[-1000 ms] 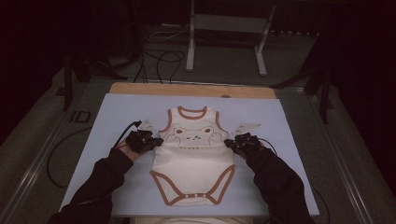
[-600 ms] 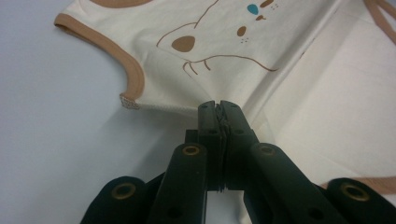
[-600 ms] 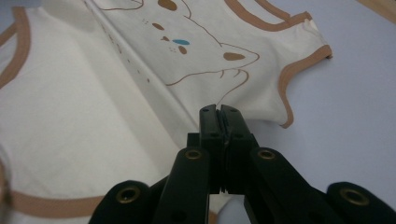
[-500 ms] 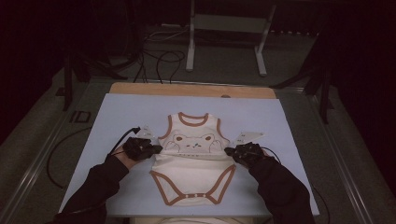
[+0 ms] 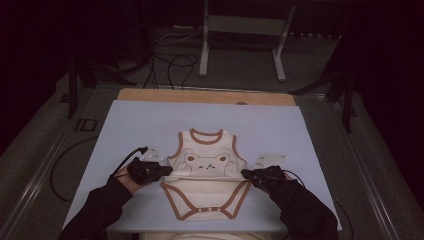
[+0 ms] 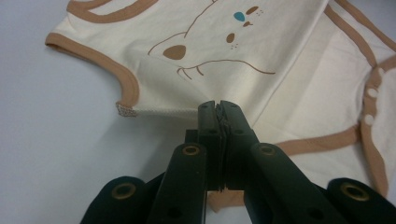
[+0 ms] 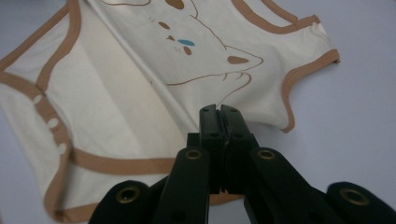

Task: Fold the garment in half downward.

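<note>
cream bodysuit (image 5: 205,172) now folded lower, bear print above snaps, both side edges pinched

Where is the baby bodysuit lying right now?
In the high view the baby bodysuit lies near the front middle of the pale blue mat, neck away from the person, between the left hand-held gripper and right hand-held gripper.

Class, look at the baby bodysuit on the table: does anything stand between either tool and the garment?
Nothing visible does. The left tool is shut on the bodysuit at one side edge, and the right tool is shut on its other side edge. Cloth sits directly in both sets of jaws on the bare blue table.
</note>
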`<move>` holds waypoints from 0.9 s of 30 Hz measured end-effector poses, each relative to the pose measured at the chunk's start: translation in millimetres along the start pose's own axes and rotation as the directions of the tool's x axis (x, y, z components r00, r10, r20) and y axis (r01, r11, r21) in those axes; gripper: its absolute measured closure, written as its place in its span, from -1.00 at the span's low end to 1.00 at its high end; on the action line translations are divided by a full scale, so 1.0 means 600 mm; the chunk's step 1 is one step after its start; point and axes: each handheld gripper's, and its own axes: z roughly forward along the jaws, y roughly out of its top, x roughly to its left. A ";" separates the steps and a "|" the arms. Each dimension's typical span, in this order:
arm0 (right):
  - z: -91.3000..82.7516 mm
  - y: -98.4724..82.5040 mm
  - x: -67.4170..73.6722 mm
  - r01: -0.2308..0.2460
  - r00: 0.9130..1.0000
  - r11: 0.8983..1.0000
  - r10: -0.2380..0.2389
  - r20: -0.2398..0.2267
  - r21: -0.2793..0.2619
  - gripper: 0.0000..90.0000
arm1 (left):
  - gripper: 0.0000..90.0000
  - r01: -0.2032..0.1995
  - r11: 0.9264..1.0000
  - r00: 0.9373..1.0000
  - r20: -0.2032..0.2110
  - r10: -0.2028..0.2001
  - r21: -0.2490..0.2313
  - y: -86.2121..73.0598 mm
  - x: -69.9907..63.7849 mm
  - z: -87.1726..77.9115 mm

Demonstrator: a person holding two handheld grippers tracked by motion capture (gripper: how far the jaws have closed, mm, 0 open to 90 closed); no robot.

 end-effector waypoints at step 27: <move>-0.023 -0.067 0.057 -0.039 0.998 0.999 0.039 -0.057 0.016 0.98 | 0.97 -0.021 1.000 0.998 0.055 0.021 0.007 -0.047 -0.071 -0.017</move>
